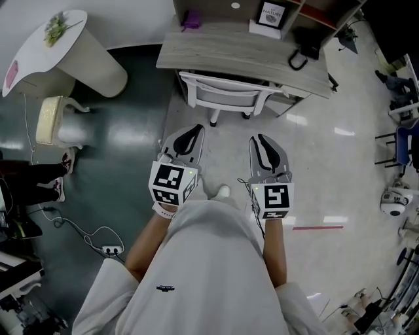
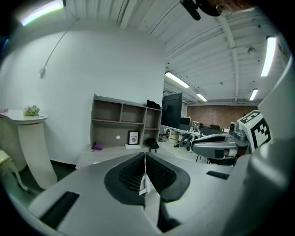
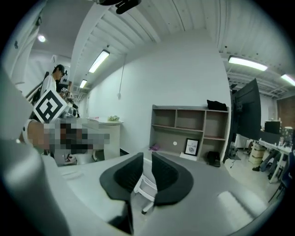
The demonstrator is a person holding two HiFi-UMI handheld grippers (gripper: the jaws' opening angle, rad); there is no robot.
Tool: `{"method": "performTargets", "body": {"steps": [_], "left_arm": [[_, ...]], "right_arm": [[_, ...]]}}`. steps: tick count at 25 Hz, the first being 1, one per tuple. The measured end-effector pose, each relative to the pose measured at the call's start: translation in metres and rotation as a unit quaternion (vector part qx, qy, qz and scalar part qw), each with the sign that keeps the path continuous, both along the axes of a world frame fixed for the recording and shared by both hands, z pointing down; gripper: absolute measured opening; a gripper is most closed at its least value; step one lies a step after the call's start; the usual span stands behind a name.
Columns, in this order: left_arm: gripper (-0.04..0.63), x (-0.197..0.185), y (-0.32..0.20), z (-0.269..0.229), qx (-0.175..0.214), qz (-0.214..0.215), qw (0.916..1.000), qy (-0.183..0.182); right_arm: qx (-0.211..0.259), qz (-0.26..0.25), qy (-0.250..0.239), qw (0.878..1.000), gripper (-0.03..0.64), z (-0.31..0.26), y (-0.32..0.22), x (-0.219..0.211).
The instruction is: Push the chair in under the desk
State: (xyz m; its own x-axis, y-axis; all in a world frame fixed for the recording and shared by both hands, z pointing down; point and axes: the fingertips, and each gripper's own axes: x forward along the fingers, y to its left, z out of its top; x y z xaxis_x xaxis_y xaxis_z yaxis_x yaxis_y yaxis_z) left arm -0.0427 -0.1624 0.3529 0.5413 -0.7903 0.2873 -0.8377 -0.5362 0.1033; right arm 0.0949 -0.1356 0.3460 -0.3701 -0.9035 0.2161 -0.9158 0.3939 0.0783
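At far left stands a white pedestal table (image 1: 39, 55) carrying a small plant (image 1: 56, 26). The left gripper (image 1: 194, 129) hangs over the floor, its jaws pressed together with nothing in them. Ahead, the white chair (image 1: 226, 95) sits tucked under the near edge of the bench (image 1: 222, 49), well apart from both grippers. The right gripper (image 1: 257, 139) has its jaws slightly spread, empty.

The chair (image 1: 226, 97) has its seat hidden beneath the counter (image 1: 216, 49); only the backrest and some legs show. A bystander (image 1: 36, 178) is cut off at the left edge, and the fine lettering on the framed print (image 1: 271, 14) is too small to read.
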Motion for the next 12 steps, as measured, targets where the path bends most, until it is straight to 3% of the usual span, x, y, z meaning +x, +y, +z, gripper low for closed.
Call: {"method": "performTargets", "body": {"steps": [5, 12], "left_arm": [[0.008, 0.002, 0.019, -0.004, 0.002, -0.001, 0.9999, 0.012], [0.008, 0.005, 0.032, -0.003, 0.003, 0.008, 0.9999, 0.013]], "right_arm": [[0.011, 0.025, -0.017, 0.999, 0.022, 0.004, 0.016, 0.005], [0.014, 0.039, -0.028, 0.999, 0.012, 0.000, 0.019, 0.005]]}}
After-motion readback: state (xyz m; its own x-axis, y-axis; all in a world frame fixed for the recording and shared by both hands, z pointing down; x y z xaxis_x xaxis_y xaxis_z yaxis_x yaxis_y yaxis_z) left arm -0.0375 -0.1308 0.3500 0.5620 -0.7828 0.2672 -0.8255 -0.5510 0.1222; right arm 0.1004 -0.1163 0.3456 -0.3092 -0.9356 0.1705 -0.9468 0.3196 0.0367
